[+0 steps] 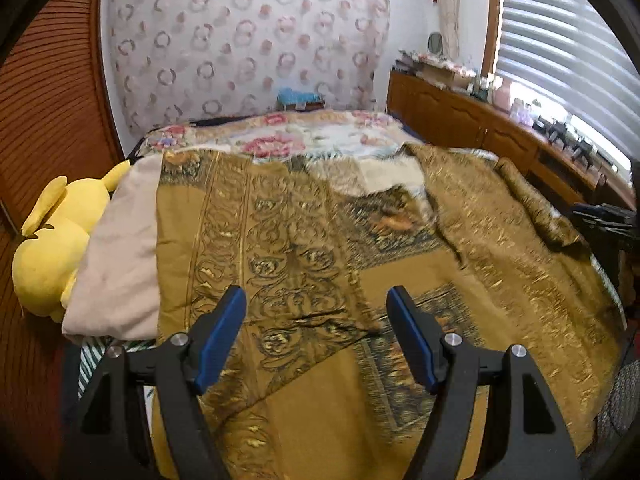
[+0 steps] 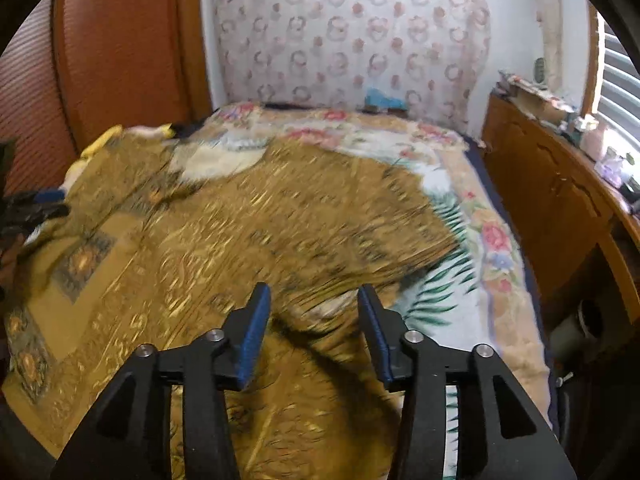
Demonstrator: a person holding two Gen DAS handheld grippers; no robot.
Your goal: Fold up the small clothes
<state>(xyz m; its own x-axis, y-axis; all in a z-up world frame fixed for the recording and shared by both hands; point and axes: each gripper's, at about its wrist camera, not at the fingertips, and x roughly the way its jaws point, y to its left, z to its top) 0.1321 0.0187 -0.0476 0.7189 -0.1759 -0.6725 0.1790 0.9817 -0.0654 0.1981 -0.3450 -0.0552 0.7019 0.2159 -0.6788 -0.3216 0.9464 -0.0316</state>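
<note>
Gold-brown patterned cloth (image 1: 304,240) lies spread over the bed, directly under and ahead of both sets of jaws. Looks like a printed garment or wrap; exact type can't be told. In the left wrist view a diagonal fold edge runs between the jaws and off to the lower left, so at least one layer seems turned over. On the right side the cloth is bunched, with a rolled ridge near the far right edge. Right wrist view is blurred; the cloth's edge sits just ahead of the right-hand jaw, with floral bedspread (image 2: 460,216) showing beyond it.

Left gripper (image 1: 316,300): jaws wide apart, nothing between the pads, hanging above the cloth.
Right gripper (image 2: 312,300): jaws partly apart, nothing pinched; cloth lies below them, contact can't be told.

Progress: early to middle, I'd judge. Some folding started, but the cloth is still large, wrinkled and uneven. Left to do: flatten, fold again, square it up.

Surroundings: yellow plush toy (image 1: 52,248) far left of the left jaws, beige pillow (image 1: 120,256) beside it, wooden cabinet (image 2: 552,200) right.
</note>
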